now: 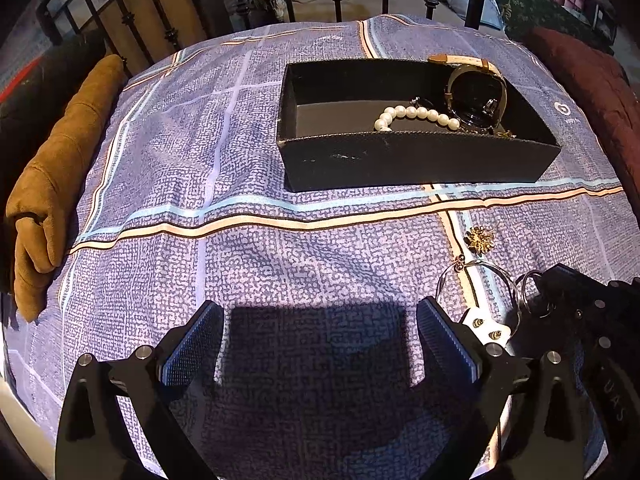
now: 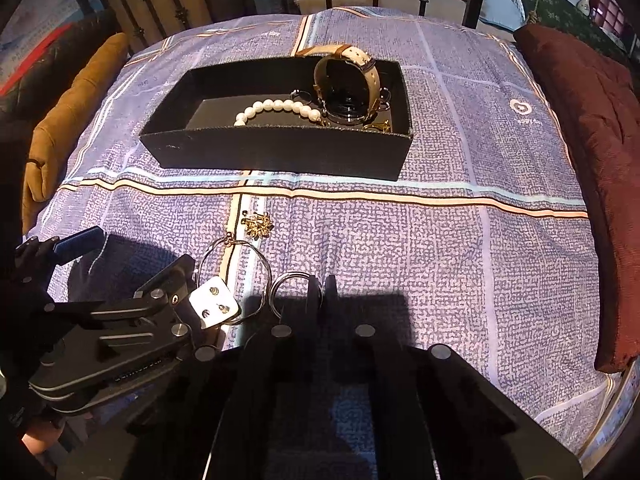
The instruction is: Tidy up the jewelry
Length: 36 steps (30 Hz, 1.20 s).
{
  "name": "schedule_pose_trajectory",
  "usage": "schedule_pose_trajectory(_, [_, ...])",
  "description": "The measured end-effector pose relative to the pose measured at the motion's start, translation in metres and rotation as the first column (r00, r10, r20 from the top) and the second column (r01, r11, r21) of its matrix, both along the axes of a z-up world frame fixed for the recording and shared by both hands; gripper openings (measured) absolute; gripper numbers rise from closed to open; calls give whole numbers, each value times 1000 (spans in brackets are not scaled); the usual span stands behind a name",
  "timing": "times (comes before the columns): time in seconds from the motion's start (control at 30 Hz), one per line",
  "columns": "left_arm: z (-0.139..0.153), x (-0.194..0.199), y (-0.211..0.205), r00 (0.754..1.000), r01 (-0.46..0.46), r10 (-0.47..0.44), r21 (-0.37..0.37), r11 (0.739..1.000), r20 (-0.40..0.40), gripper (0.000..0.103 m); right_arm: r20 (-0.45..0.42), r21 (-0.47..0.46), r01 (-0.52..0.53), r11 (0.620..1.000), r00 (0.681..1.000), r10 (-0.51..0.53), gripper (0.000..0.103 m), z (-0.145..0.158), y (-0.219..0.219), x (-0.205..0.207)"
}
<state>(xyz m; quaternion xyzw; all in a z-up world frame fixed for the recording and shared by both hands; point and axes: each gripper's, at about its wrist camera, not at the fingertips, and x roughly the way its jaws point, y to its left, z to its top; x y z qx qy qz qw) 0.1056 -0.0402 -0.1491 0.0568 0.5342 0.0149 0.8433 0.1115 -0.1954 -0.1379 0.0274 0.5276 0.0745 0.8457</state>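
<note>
An open black box (image 1: 400, 160) (image 2: 280, 152) on the blue patterned bedspread holds a pearl bracelet (image 1: 416, 114), a cream-strapped watch (image 2: 348, 80) and small gold pieces. In front of it lie a gold brooch (image 2: 258, 224), a big silver hoop (image 2: 234, 276) and a white card of stud earrings (image 2: 214, 302). My right gripper (image 2: 322, 288) is shut, with the edge of a small silver ring (image 2: 290, 292) (image 1: 532, 292) pinched between its tips. My left gripper (image 1: 320, 306) stands open low over bare cloth; its right finger (image 1: 444, 344) is beside the card.
A brown cushion (image 1: 52, 184) lines the left edge of the bed and a maroon cushion (image 2: 580, 140) the right. A black metal bed rail (image 1: 340, 0) stands behind the box. Open cloth stretches left of the box and right of my right gripper.
</note>
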Motion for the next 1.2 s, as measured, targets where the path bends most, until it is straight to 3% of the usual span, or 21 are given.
schedule_pose_trajectory(0.47, [21,-5,6,999,-7,7,-3,1000,43,97,102,-3,37,999,994,-37,4,36,-10,-11])
schedule_pose_trajectory(0.67, [27,-9,1,999,6,-6,-2,1000,52,97,104,9,27,1000,994,-28,4,42,-14,-14])
schedule_pose_trajectory(0.77, [28,-12,2,999,2,-2,-1,1000,52,97,53,25,-27,999,998,25,4,31,-4,-13])
schedule_pose_trajectory(0.97, [27,-13,6,999,1,-1,7,1000,53,97,-44,59,-30,998,998,33,7,-6,2,-9])
schedule_pose_trajectory(1.2, [20,-9,8,999,-3,3,1,1000,36,97,-41,48,-28,998,999,30,15,-15,7,-1])
